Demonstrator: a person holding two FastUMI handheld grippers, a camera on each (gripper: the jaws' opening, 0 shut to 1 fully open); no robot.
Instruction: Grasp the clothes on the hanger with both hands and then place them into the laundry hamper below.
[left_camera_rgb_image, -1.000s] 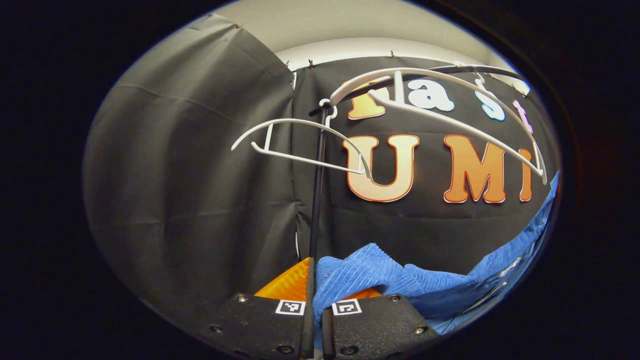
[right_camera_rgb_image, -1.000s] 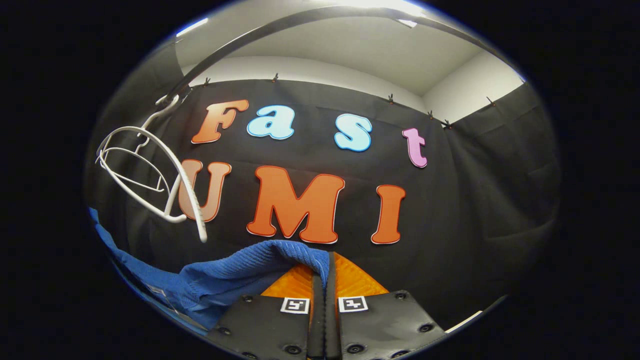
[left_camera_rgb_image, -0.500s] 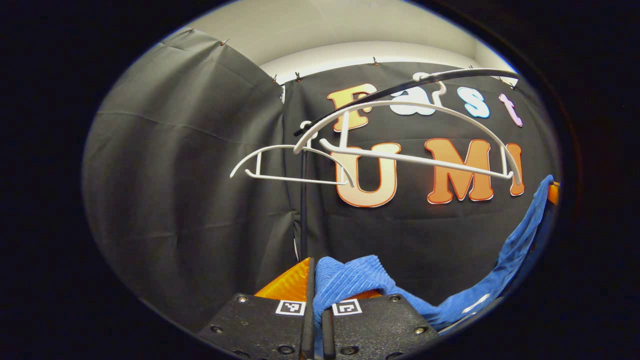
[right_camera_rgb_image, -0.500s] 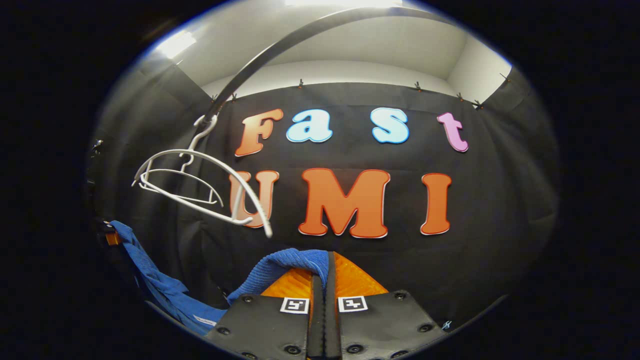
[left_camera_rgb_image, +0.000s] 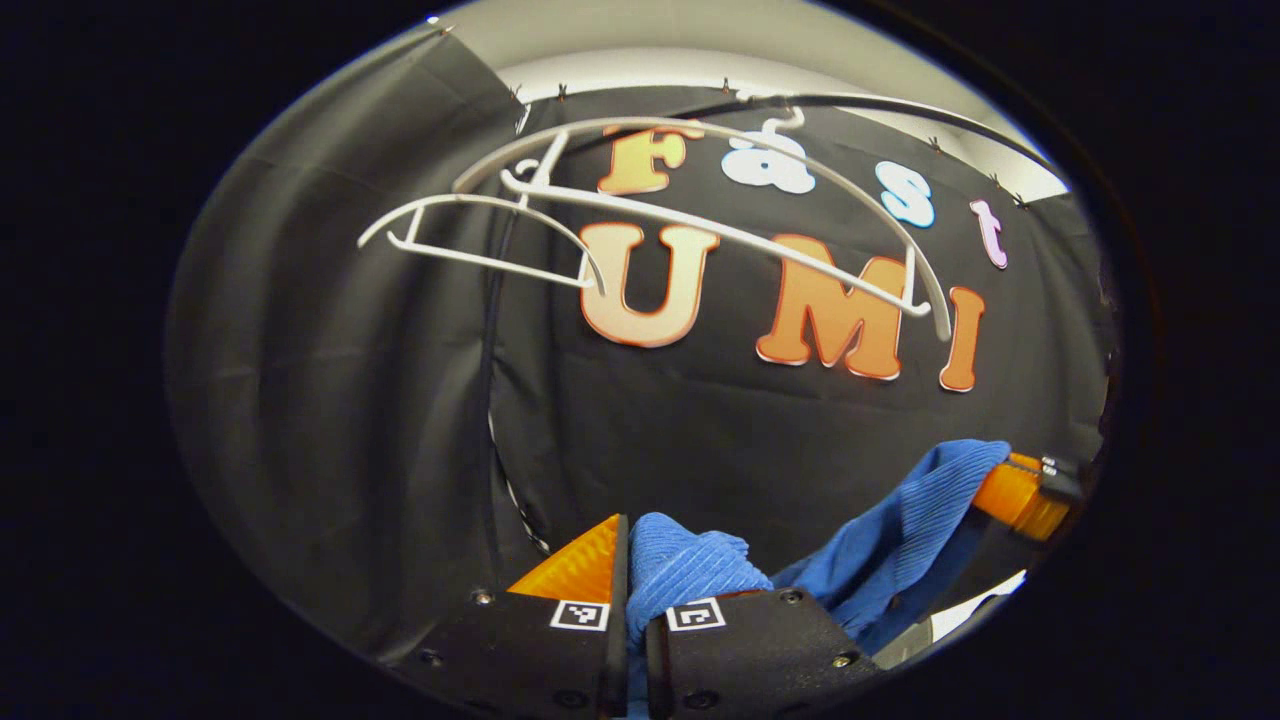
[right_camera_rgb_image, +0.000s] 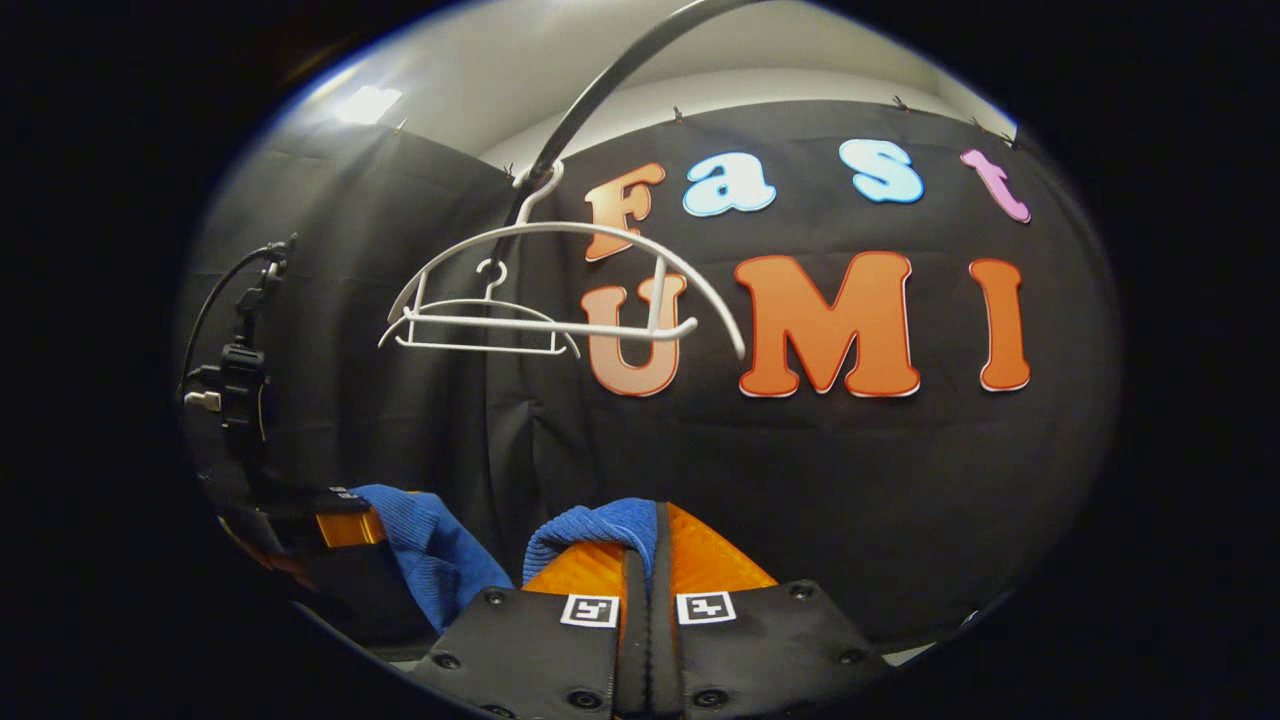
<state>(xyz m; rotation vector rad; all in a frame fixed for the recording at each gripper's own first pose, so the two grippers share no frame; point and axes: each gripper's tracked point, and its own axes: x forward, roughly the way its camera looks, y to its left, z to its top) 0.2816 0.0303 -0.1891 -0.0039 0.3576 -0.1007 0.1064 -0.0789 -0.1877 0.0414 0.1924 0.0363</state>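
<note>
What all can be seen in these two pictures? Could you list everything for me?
Blue garment: one, blue ribbed cloth, slung between the two grippers, off the hangers.
Hangers: two, white, bare, hooked on the rail, one behind the other.
Rail: one, dark, running overhead above the hangers.
Upright pole: one, dark, standing below the rail's end.
Booth wall: black cloth, behind everything.
Ceiling: pale, above the cloth.
Left gripper: closed on one end of the garment; it also shows at the left of the right gripper view.
Right gripper: closed on the other end; it also shows at the right of the left gripper view.
</note>
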